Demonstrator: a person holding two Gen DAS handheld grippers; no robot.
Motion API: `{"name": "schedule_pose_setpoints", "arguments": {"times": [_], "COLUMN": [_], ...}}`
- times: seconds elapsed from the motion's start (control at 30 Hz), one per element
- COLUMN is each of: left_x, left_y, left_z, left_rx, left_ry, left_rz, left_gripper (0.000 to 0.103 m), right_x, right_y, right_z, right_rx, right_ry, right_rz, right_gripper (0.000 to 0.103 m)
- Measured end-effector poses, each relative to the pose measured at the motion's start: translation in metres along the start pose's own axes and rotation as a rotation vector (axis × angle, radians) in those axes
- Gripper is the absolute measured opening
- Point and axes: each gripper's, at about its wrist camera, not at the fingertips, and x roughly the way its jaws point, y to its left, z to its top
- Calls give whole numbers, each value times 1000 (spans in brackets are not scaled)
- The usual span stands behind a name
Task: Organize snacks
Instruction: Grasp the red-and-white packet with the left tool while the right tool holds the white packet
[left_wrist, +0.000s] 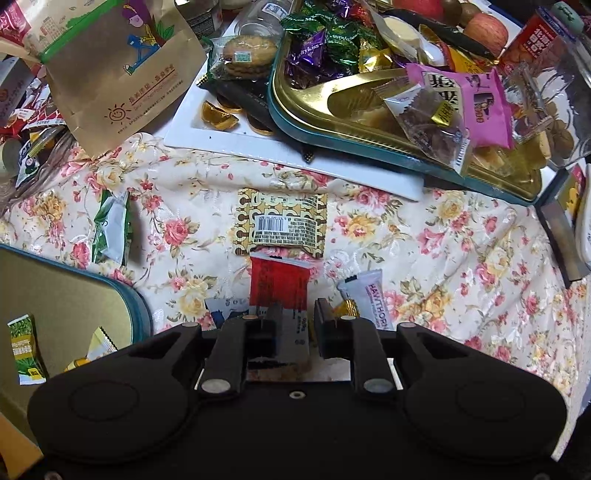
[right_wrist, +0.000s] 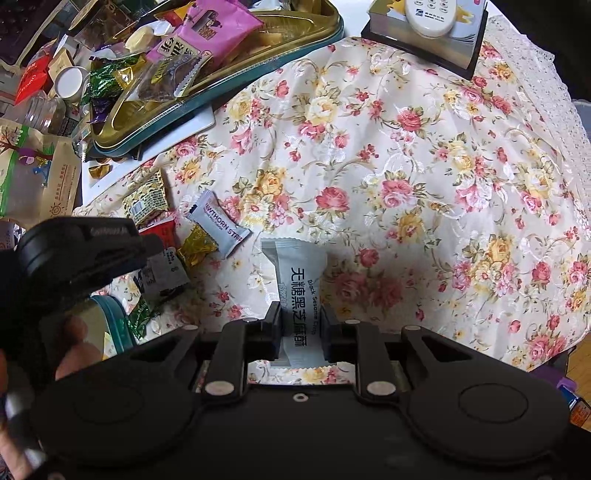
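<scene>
My left gripper (left_wrist: 298, 314) is low over the floral cloth, its jaws around a red snack packet (left_wrist: 279, 284) with a gap on the right side; it looks open. A gold patterned packet (left_wrist: 281, 226) lies just beyond it, and a white hawthorn strip packet (left_wrist: 373, 299) and a small gold candy (left_wrist: 349, 308) lie to its right. My right gripper (right_wrist: 301, 321) is shut on a white black-sesame crisp packet (right_wrist: 297, 273), held over the cloth. The left gripper's body (right_wrist: 85, 251) shows at the left of the right wrist view.
A gold tray with a teal rim (left_wrist: 354, 144) holds many wrapped snacks and rests on a white plate (left_wrist: 221, 140). A second teal-rimmed tray (left_wrist: 125, 306) sits at near left. A brown paper bag (left_wrist: 125, 70) stands far left. A remote on a box (right_wrist: 432, 18) lies far right.
</scene>
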Motion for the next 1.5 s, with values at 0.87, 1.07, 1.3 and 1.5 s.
{"name": "schedule_pose_setpoints", "arguments": {"times": [0.87, 1.07, 1.3, 1.5], "left_x": [23, 29, 22, 31], "left_y": [-14, -19, -16, -11], "left_z": [3, 4, 2, 2], "left_rx": [90, 108, 95, 99], "left_ry": [-32, -30, -35, -5], "left_rz": [81, 19, 67, 90], "left_gripper": [33, 49, 50, 50], "right_x": [0, -4, -8, -8], "right_y": [-4, -4, -6, -4], "right_z": [0, -1, -2, -3], "right_rx": [17, 16, 19, 12], "right_ry": [19, 18, 17, 19], "right_rz": [18, 31, 43, 53], "right_gripper": [23, 23, 23, 23]}}
